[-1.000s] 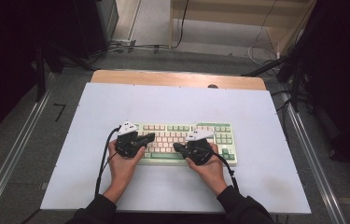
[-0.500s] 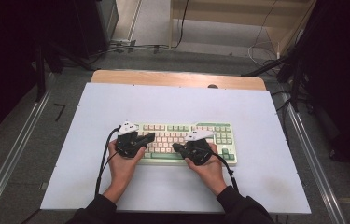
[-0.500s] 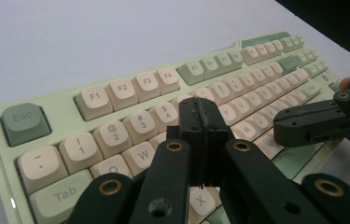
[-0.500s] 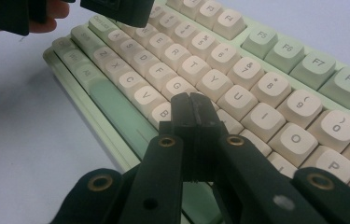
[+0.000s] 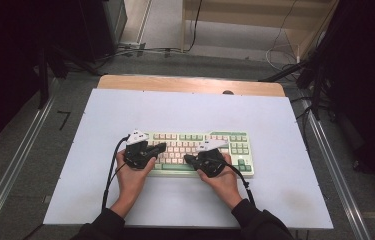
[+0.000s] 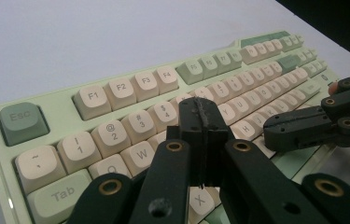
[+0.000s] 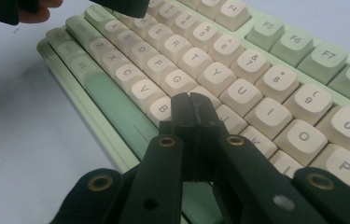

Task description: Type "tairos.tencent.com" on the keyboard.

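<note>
Keyboard [image 5: 197, 152] lies flat on the white counter [image 5: 185, 110], a little nearer the person's edge than the far edge and slightly right of centre. Its long axis runs left to right across the counter, roughly parallel to the near edge, with a slight tilt: the right end sits a touch nearer the person. Function-key row faces away from the person, space bar row toward them. Case is pale green, keys mostly cream with green accents; Esc key [image 6: 23, 122] is at the far-left corner as seen in the left gripper view.

Left gripper [image 5: 159, 147] is held over the left part of the keyboard, pointing right and slightly away. Its jaws are pressed together with nothing between them; in the left gripper view the closed tips [image 6: 204, 116] sit over the upper letter rows, near the W and 3 keys. Whether the tips touch a key cannot be told.

Right gripper [image 5: 189, 159] is held over the lower middle of the keyboard, pointing left toward the other one. Jaws likewise closed flat against each other, empty; in the right gripper view the tips [image 7: 192, 109] hang over the B key area, just above the space bar [image 7: 116, 109]. Contact with the keys cannot be told.

The two gripper tips are near each other but apart, over the middle-left letter block. Cable [image 5: 111, 172] trails from the left gripper back along the person's forearm.
</note>
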`<action>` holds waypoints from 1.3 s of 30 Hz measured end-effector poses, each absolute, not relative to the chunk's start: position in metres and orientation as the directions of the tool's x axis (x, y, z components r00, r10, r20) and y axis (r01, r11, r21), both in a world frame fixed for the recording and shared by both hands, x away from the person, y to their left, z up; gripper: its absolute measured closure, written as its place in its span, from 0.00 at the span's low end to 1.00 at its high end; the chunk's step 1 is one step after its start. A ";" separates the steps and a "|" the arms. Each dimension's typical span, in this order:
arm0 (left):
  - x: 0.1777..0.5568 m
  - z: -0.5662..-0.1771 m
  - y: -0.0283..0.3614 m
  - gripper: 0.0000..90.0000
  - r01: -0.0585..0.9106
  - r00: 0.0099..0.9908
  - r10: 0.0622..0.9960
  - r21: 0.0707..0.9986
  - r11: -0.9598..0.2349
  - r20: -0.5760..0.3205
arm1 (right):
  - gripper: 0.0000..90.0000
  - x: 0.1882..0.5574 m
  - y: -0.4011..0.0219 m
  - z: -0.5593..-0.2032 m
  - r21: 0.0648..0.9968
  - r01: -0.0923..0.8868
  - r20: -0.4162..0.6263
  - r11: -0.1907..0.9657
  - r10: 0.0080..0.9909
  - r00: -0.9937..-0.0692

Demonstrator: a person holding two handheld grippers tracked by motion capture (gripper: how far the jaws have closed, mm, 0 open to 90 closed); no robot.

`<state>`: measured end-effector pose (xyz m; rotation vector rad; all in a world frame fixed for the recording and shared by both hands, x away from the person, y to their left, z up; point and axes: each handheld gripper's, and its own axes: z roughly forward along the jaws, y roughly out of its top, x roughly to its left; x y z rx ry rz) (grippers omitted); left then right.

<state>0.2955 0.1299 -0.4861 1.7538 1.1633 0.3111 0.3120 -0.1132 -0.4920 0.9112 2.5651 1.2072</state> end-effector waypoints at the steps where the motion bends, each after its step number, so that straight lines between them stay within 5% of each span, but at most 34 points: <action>1: 0.296 -0.486 0.130 1.00 0.565 0.510 0.813 0.822 -0.070 -0.281 | 0.98 0.312 -0.114 -0.491 0.747 0.457 0.108 0.484 0.589 -0.801; 39: 0.304 -0.490 0.111 1.00 0.575 0.528 0.804 0.812 -0.101 -0.274 | 0.98 0.314 -0.132 -0.481 0.767 0.471 0.119 0.435 0.625 -0.772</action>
